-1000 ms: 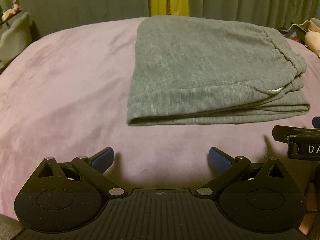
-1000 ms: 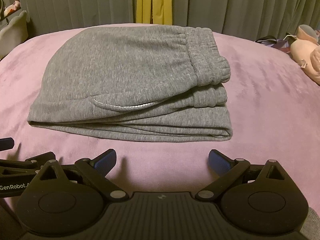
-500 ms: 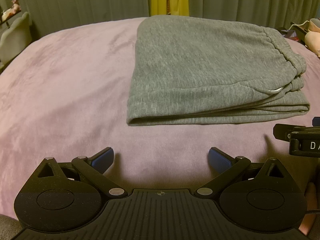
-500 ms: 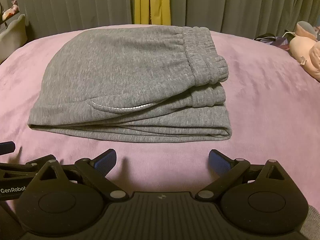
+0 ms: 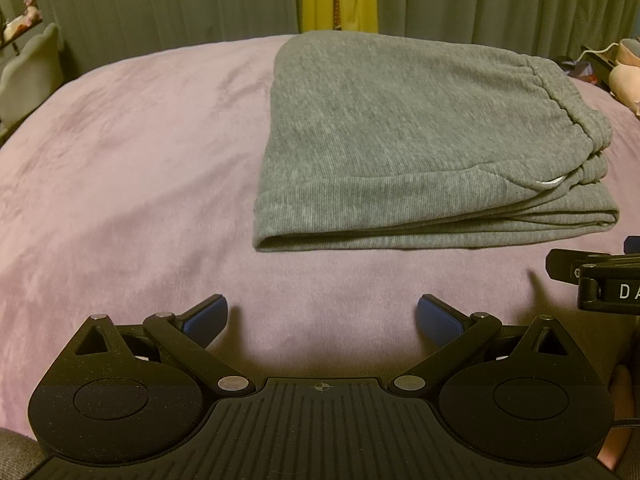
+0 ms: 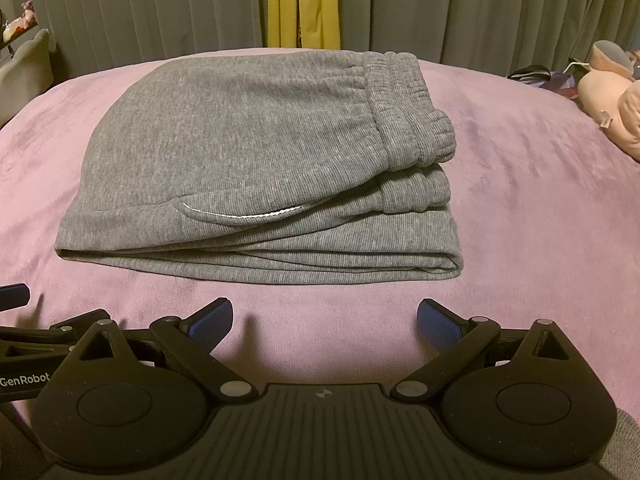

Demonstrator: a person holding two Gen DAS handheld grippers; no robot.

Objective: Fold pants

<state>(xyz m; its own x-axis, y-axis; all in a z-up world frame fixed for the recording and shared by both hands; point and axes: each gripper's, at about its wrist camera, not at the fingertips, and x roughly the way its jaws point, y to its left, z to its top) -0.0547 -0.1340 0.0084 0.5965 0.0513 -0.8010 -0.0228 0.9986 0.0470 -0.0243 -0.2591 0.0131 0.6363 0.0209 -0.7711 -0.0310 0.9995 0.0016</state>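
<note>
I read the left claw [image 5: 323, 320] at the bottom centre of its own view: both blue pads [image 5: 206, 317] stand wide apart with nothing between them, over bare purple blanket [image 5: 120, 184]. The right claw [image 6: 325, 321] sits the same way at the bottom centre of its view, fingers spread and empty, pads clear of any cloth.

The pants [image 6: 256, 184] are grey knit and lie folded into a flat stack on the blanket, in the centre of the right view and in the centre-right of the left view [image 5: 420, 144]. The ribbed waistband [image 6: 408, 116] lies on the upper right of the stack, doubled over itself. A pocket opening with a pale edge [image 6: 240, 216] shows on the near face. The layered fold edges face me, and the near edge of the stack lies apart from both claws, with a strip of blanket between.

From the left view, part of the right claw's black body [image 5: 600, 280] enters at the right edge; from the right view, the left claw's body [image 6: 28, 360] enters at the lower left. The two tools sit side by side.

Grey curtains [image 6: 160, 8] with a yellow strip [image 6: 304, 4] fill the top of the frame. A pink soft toy [image 6: 612, 104] lies at the right edge.
</note>
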